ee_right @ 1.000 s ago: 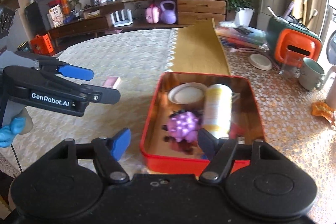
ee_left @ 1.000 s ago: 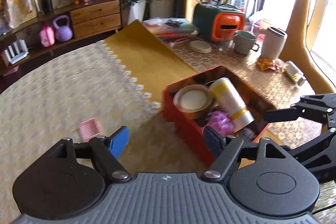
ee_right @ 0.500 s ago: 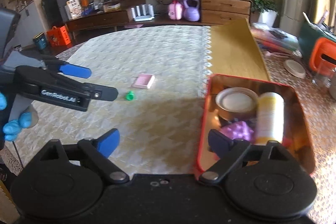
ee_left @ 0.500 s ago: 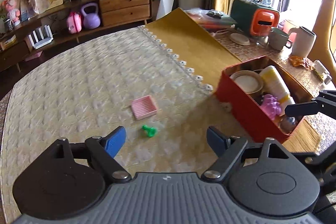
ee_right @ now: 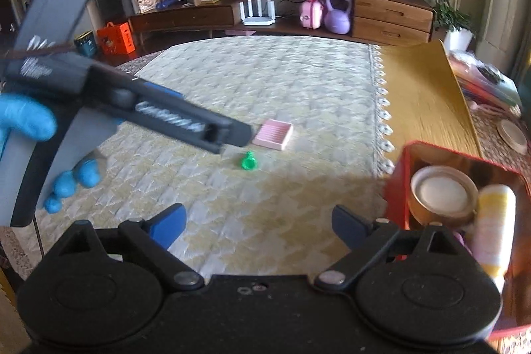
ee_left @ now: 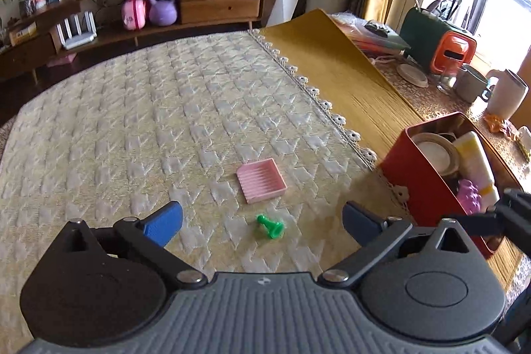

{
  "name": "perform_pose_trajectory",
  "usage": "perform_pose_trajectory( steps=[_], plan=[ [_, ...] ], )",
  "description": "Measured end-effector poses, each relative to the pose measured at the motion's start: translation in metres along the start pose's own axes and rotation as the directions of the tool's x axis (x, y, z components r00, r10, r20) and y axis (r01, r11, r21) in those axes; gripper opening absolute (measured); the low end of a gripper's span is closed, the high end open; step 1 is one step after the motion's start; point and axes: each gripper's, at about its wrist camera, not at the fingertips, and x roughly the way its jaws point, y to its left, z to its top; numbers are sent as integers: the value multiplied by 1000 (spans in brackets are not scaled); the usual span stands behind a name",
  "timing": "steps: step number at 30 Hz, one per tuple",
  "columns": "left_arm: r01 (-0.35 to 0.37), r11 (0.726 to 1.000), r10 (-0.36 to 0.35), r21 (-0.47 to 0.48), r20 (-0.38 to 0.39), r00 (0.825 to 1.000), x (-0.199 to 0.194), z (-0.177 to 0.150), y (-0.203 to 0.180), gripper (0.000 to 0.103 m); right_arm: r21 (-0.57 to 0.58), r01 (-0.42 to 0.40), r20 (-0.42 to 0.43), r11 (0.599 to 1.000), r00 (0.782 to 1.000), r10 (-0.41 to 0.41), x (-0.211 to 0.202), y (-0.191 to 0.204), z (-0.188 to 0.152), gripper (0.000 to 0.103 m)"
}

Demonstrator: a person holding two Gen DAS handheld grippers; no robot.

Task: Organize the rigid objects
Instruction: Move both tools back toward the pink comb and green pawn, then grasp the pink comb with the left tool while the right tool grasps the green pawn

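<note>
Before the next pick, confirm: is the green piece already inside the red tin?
No, the green piece lies on the cream cloth beside the pink tray, well clear of the red tin.

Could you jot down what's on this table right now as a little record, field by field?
Surface: table under a cream quilted cloth
Loose items: pink ridged tray; small green piece just in front of it
Container: red tin at the right
In the tin: round lidded jar, white-and-yellow bottle, purple toy
Left gripper: open, empty
Right gripper: open, empty
</note>
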Motion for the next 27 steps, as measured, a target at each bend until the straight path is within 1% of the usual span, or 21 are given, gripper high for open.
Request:
perform_pose_trajectory(
  steps=[3, 5, 10, 15, 16, 19, 23, 27],
  plan=[
    [-6, 1000, 6, 0, -17, 1000, 14, 8, 1, 103, -11, -11, -8, 1000, 1000, 11, 13, 6, 6, 92],
    [-13, 1000, 13, 2, -19, 1000, 23, 13, 1, 103, -23, -21, -17, 1000, 1000, 20, 22, 8, 9, 87],
    [-12, 1000, 13, 10, -46, 999, 47, 23, -1, 103, -42, -23, -28, 999, 999, 22, 42, 12, 14, 78],
    [28, 1000, -29, -14, -99, 995, 71, 34, 1, 103, -39, -22, -30, 999, 999, 21, 61, 13, 19, 69],
    [31, 999, -32, -14, -106, 994, 75, 36, 1, 103, -42, -18, -29, 999, 999, 17, 64, 13, 20, 66],
    [21, 1000, -21, -5, -105, 994, 81, 41, 2, 103, -46, -13, -31, 999, 999, 11, 75, 11, 24, 61],
    [34, 999, -33, 4, -105, 994, 88, 43, 4, 103, -46, -6, -34, 999, 999, 5, 85, 9, 26, 56],
    [12, 999, -9, 32, -102, 995, 94, 40, 3, 103, -54, -3, -33, 999, 999, 2, 91, 10, 25, 53]
  ],
)
